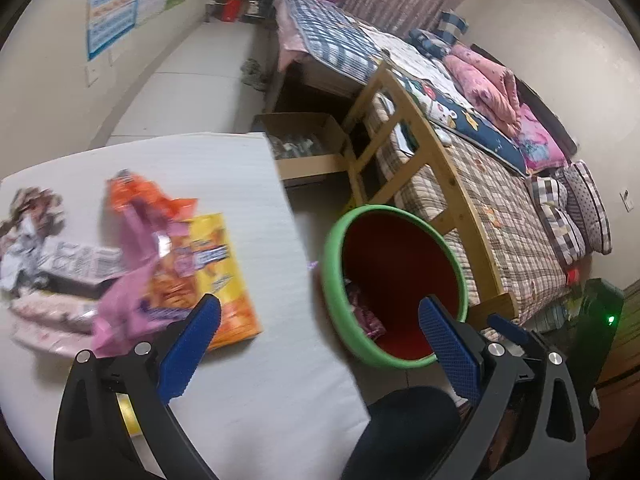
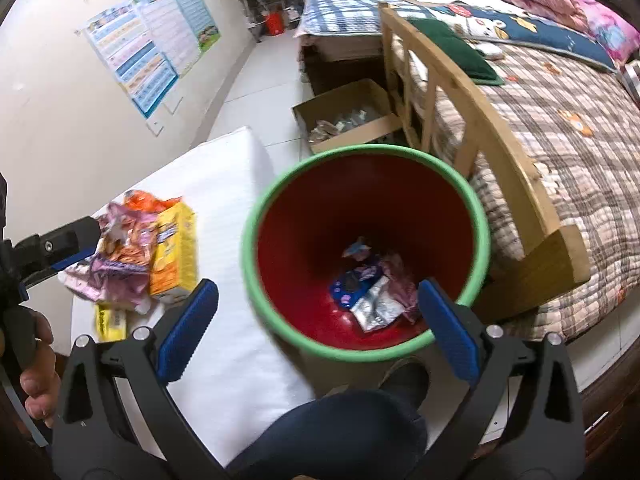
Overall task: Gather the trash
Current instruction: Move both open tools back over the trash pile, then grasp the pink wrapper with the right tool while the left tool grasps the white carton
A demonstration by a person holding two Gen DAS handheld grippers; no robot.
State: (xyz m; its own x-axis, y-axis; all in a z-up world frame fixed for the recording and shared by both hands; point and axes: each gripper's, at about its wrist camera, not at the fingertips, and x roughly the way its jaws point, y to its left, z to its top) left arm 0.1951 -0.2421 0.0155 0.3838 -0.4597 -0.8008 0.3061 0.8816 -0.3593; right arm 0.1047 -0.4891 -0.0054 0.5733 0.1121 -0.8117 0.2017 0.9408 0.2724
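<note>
A red bin with a green rim stands on the floor beside the white table; several wrappers lie at its bottom. My right gripper hangs open over the bin's near rim, nothing between its blue pads. My left gripper is open and empty, spanning the table's edge and the bin. On the table lies a trash pile: a yellow snack bag, orange wrapper, pink wrappers and crumpled paper. The left gripper also shows by the pile.
A wooden bed frame with a plaid quilt stands right behind the bin. An open cardboard box of scraps sits on the floor past the table. A person's dark-trousered knee is below the grippers. Posters hang on the left wall.
</note>
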